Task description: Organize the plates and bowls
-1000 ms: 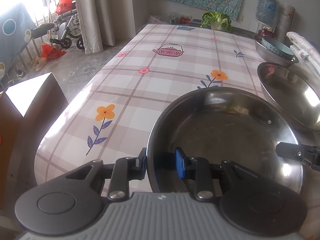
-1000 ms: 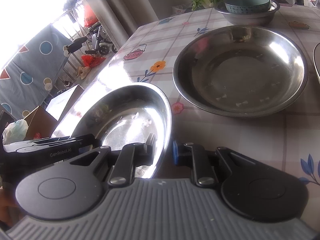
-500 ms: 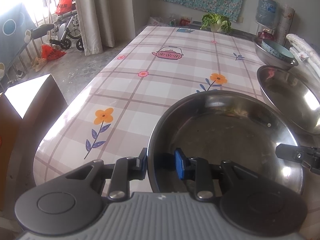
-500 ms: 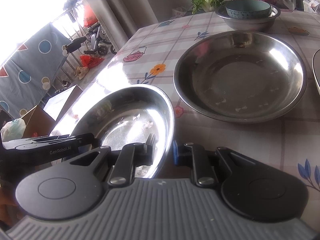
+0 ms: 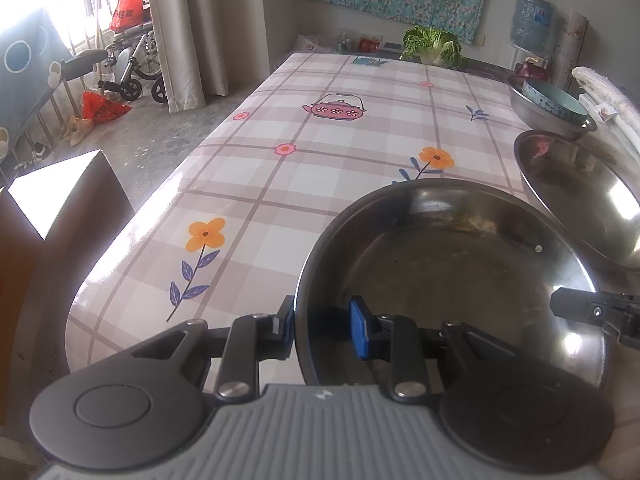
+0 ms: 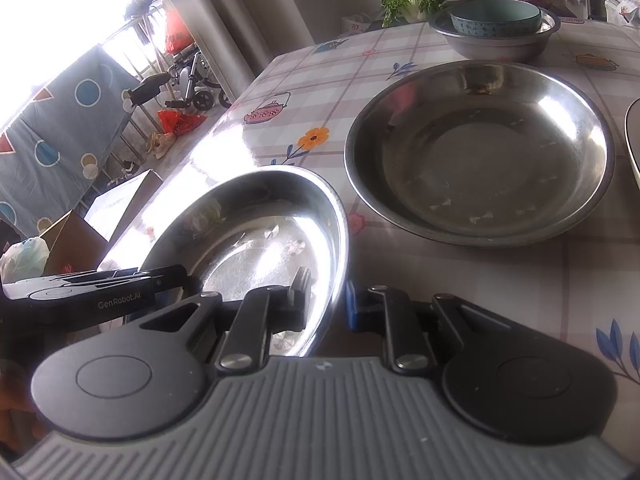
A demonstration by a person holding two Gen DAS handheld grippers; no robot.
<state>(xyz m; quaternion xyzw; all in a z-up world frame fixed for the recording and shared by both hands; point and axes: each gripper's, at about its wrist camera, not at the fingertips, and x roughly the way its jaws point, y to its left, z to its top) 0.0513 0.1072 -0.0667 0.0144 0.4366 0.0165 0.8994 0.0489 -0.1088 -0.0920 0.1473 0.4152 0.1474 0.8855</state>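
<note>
Both tongs pinch the same shiny metal plate (image 5: 448, 272), one on each side. Left gripper (image 5: 322, 330) has one finger outside the rim and its blue pad (image 5: 358, 334) inside, clamped on the near edge. Right gripper (image 6: 326, 300) bites the rim on the other side, one finger in the plate and one outside, squeezed tight on it. From the right camera the plate (image 6: 264, 240) looks tipped, and it sits at the near end of the table (image 5: 320, 152), by the corner. Just beside it, further along, lies a bigger metal dish (image 6: 480, 152), flat on the checked cloth with flowers and a pink teapot picture. Behind that stands a metal bowl (image 6: 496, 44) with a blue bowl (image 6: 496, 16) sitting inside it. A green cabbage (image 5: 434, 44) rests at the far end of the table
</note>
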